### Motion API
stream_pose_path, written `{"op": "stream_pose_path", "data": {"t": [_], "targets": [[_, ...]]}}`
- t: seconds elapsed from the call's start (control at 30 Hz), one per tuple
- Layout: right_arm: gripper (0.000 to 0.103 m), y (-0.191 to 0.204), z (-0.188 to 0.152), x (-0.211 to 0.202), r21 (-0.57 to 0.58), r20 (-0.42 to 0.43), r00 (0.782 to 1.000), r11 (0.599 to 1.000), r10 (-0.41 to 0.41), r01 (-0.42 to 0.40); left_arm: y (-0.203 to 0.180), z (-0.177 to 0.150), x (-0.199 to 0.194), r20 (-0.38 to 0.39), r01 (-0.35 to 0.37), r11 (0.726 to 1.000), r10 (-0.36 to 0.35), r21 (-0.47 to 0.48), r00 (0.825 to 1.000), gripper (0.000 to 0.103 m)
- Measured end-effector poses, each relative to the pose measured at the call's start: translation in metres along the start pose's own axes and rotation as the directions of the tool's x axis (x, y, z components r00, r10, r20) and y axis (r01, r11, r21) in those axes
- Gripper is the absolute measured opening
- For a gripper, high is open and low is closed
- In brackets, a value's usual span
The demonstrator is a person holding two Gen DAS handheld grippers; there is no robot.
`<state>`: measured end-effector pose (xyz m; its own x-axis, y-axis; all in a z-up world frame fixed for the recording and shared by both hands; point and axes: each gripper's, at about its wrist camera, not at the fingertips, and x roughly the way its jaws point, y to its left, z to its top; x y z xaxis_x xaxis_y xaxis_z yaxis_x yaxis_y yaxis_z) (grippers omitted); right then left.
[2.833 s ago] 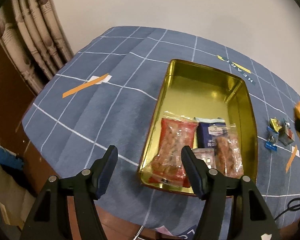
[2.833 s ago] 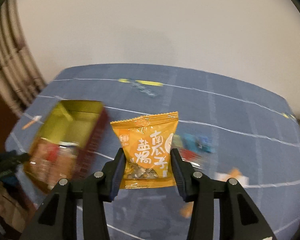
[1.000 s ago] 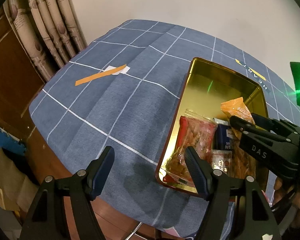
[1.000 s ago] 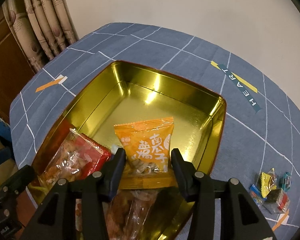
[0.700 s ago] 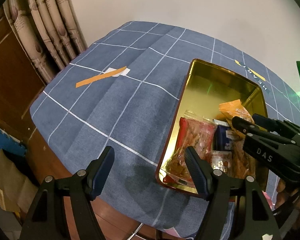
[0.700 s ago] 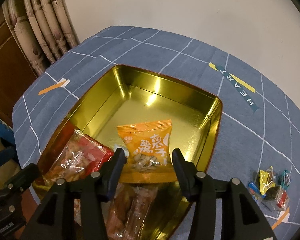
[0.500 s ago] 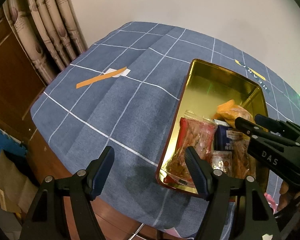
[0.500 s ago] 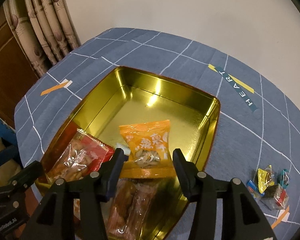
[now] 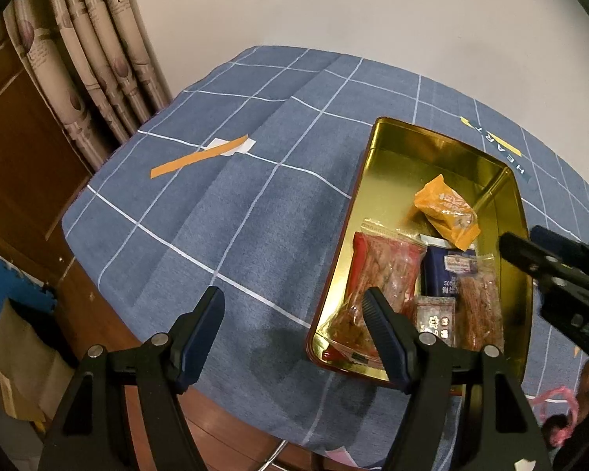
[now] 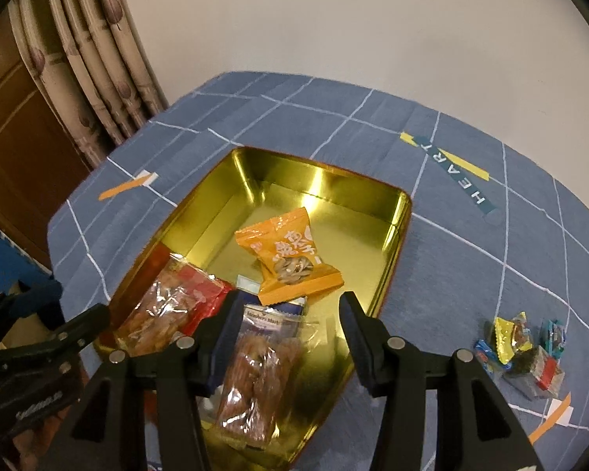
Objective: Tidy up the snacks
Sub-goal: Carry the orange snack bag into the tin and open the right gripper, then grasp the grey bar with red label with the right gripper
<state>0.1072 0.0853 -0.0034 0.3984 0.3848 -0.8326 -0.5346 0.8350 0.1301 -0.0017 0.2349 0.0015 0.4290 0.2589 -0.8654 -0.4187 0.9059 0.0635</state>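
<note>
From the left wrist we see our left gripper (image 9: 294,306) spread wide, holding nothing, beside the gold tin (image 9: 377,149). From the right wrist, our right gripper (image 10: 288,310) gapes empty; the orange snack packet (image 10: 290,259) lies inside the tin.

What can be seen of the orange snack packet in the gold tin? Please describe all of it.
The orange snack packet is a small glossy pillow bag with crimped ends, white characters and a picture of seeds on its front. It lies face up, turned at an angle, on the floor of the gold tin, its near end resting on a dark blue packet. No gripper touches it: the right gripper is just beyond its near end, jaws open and empty.
</note>
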Motion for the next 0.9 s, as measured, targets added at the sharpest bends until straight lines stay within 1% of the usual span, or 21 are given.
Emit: {"op": "stream_pose_path", "data": {"t": [0.13,0.23,0.37,0.5,0.6,0.77,0.9], "targets": [[0.052,-0.013,-0.005,-0.018,-0.004,0.033,0.999,1.000,0.011,-0.011,-0.001,0.000,0.000,0.001,-0.001,1.000,0.001,0.000,1.000,0.069],[0.052,-0.031,-0.011,-0.030,-0.010,0.047,0.999,1.000,0.001,0.000,-0.001,0.000,-0.001,0.005,-0.002,1.000,0.002,0.007,1.000,0.069],[0.052,-0.068,-0.022,-0.046,-0.013,0.048,0.998,0.999,-0.052,0.053,-0.003,0.000,-0.002,0.011,-0.001,1.000,0.001,0.017,1.000,0.069],[0.052,-0.124,-0.035,-0.063,0.050,0.037,0.994,0.994,-0.101,0.099,-0.007,0.000,-0.005,0.025,0.001,0.999,-0.002,0.034,1.000,0.069],[0.052,-0.155,-0.045,-0.072,0.078,0.025,0.992,0.990,-0.124,0.121,-0.011,0.000,-0.007,0.040,0.001,0.999,-0.003,0.044,0.999,0.069],[0.052,-0.192,-0.061,-0.071,0.061,-0.014,0.987,0.985,-0.161,0.162,-0.018,-0.003,-0.011,0.062,0.003,0.998,-0.008,0.070,0.998,0.070],[0.052,-0.207,-0.069,-0.064,0.016,-0.040,0.989,0.990,-0.141,0.142,-0.028,-0.005,-0.014,0.063,0.034,0.993,-0.041,0.111,0.997,0.071]]}}
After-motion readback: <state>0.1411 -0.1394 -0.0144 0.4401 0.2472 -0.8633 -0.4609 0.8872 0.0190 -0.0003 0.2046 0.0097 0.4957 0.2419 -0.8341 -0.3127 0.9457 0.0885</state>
